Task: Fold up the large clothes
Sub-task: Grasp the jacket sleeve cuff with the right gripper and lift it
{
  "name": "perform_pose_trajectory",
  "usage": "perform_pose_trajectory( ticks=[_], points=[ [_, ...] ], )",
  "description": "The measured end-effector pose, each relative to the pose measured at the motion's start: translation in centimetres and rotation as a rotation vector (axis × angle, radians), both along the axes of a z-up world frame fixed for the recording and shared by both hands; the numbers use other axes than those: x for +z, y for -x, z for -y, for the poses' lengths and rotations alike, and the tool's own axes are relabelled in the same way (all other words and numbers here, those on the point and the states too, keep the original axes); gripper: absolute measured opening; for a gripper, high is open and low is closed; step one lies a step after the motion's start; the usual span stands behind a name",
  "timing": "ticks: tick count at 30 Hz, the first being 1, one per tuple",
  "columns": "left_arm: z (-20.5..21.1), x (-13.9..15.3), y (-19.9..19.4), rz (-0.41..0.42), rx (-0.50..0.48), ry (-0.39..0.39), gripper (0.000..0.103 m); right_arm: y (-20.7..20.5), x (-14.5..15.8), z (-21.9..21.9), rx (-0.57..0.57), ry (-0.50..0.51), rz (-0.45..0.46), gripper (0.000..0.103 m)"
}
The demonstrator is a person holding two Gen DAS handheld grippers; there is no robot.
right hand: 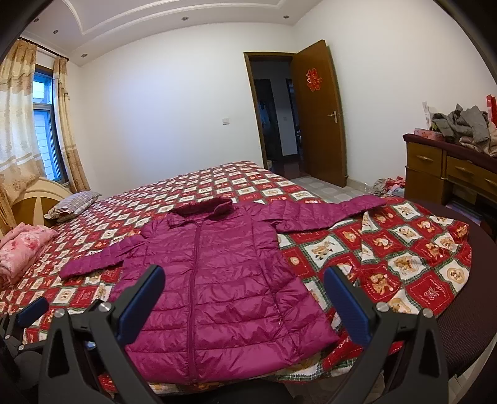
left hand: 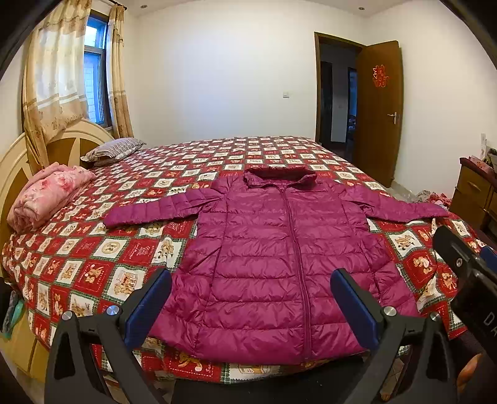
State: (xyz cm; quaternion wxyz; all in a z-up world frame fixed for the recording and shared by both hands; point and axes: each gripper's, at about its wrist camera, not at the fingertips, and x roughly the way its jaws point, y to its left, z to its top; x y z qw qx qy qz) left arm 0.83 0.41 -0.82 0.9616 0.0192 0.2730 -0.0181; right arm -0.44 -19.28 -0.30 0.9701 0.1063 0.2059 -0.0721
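On bed (left hand: 93, 264): flat jacket (left hand: 273, 258)

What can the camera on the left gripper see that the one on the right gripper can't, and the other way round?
Only the left wrist view shows the right gripper at its edge, and the jacket's whole hem.

Only the right wrist view shows the ceiling lights, the heap of grey clothes on the dresser, and the bare dark mattress corner.

Both share the magenta puffer jacket lying flat with sleeves spread on the patchwork quilt, the pink folded blanket, the striped pillow and the open door. Both grippers are open and empty.
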Motion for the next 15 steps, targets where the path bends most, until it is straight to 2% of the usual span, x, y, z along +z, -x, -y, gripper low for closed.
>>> perform_pose_trajectory(
  ticks=[4,10,15],
  points=[
    [-0.2,-1.1,-1.2,-0.031,-0.004,-0.001,0.102,-1.1,-1.0,0.5,0.0,-0.011,-0.032,0.103],
    [-1.3,-2.6,-3.4,-0.073,-0.046,0.047,0.102,-3.2,-3.2,1.4,0.016,-0.025,-0.097,0.103],
    [-2.9,-3.5,-6.3,-0.101,-0.047,0.069,0.102,-6.0,-5.2,3.5,0.008,-0.048,-0.185,0.103]
  ],
)
